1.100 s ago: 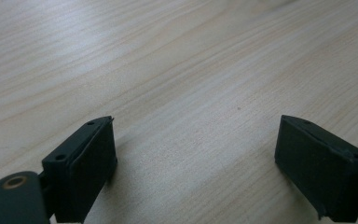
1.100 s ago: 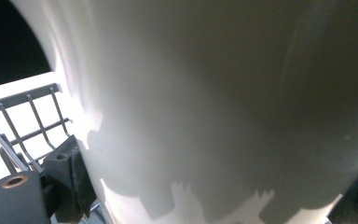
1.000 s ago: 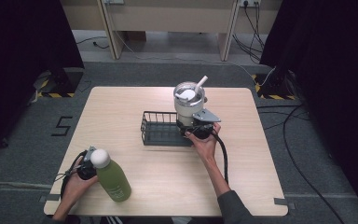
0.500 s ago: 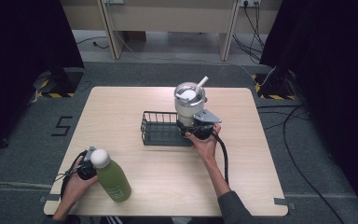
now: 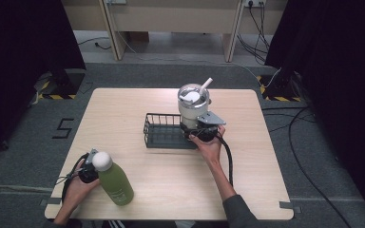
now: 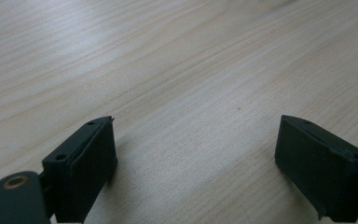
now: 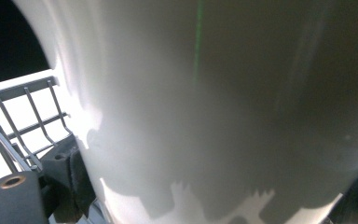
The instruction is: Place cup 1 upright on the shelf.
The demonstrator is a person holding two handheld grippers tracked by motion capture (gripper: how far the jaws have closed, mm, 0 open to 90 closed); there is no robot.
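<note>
- The right gripper (image 5: 196, 129) is clamped on the lower body of a white tumbler (image 5: 193, 107); in the right gripper view its black jaws are seen pressed against either side of the pale wall of the tumbler (image 7: 223, 107).
- The tumbler is held upright at the right end of a black wire basket (image 5: 159, 137), near the middle of the wooden table (image 5: 123, 109); whether its base rests inside the basket or just above it cannot be told.
- A lid with a white straw (image 5: 205, 85) is seen on top of the tumbler.
- The basket's wires (image 7: 25, 116) are seen to the left of the tumbler in the right gripper view.
- The left gripper (image 5: 86, 169) is held at the near left corner of the table, its jaws spread wide apart over bare wood, with nothing between them.
- A green bottle (image 5: 114, 183) with a white cap is found just beside the left gripper, standing on the table.
</note>
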